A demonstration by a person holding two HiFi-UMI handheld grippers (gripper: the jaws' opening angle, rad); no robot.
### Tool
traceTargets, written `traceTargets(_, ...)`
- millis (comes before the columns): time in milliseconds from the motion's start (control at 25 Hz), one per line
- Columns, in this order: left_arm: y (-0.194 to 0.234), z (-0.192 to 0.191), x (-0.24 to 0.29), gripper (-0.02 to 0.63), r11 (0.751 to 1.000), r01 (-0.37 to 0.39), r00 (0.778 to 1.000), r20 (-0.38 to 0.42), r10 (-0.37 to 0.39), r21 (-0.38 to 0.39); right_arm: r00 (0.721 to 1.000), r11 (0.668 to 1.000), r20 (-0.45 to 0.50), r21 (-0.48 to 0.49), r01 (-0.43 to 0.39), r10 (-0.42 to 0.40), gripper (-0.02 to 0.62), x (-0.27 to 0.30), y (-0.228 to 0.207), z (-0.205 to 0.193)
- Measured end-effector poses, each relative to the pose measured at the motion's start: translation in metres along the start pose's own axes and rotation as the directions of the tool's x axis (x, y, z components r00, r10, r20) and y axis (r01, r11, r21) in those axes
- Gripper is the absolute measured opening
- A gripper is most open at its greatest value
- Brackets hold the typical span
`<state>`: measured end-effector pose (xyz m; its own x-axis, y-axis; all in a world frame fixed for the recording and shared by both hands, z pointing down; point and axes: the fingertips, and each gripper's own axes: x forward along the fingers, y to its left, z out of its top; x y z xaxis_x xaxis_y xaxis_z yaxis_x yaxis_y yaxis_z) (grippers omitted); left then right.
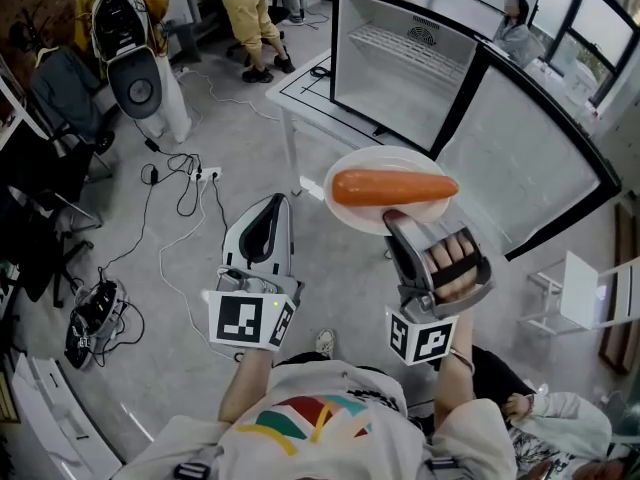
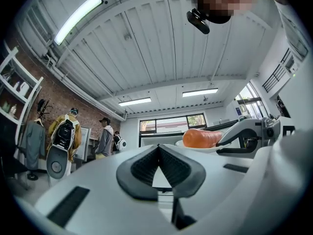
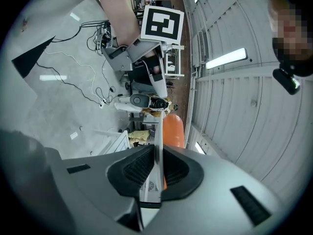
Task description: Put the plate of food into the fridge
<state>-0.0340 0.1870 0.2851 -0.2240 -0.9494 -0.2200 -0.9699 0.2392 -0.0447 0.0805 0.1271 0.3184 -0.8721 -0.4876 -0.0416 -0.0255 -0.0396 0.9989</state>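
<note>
1. Between the left gripper (image 2: 159,153) jaws: nothing; clenched empty.
2. Between the right gripper (image 3: 157,170) jaws: rim of the round white plate (image 1: 370,163), firmly grasped; long orange carrot (image 1: 390,187) just beyond.
3. Ahead of both: open black-framed fridge (image 1: 400,78); carry the plate level, or the carrot may roll.

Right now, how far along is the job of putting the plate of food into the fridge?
Done: the fridge stands with its door open, and the plate with a carrot is off any surface. In hand: the right gripper is shut on the plate's rim, short of the fridge; the left gripper is shut, empty. Left: carry the plate inside, set it down, let go.
</note>
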Motion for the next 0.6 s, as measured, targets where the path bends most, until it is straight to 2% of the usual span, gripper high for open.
traceTargets(320, 0.031, -0.016, 0.048, 0.006, 0.998, 0.057, 0.998, 0.003, -0.057, -0.027, 0.999, 1.000, -0.048, -0.004, -0.014, 0.014, 0.038, 0.054, 0.003, -0.009)
traceTargets(600, 0.036, -0.035, 0.089, 0.006, 0.995, 0.085, 0.996, -0.007, -0.085, -0.048, 0.997, 0.999, -0.074, -0.013, -0.035, 0.034, 0.038, 0.084, 0.012, -0.034)
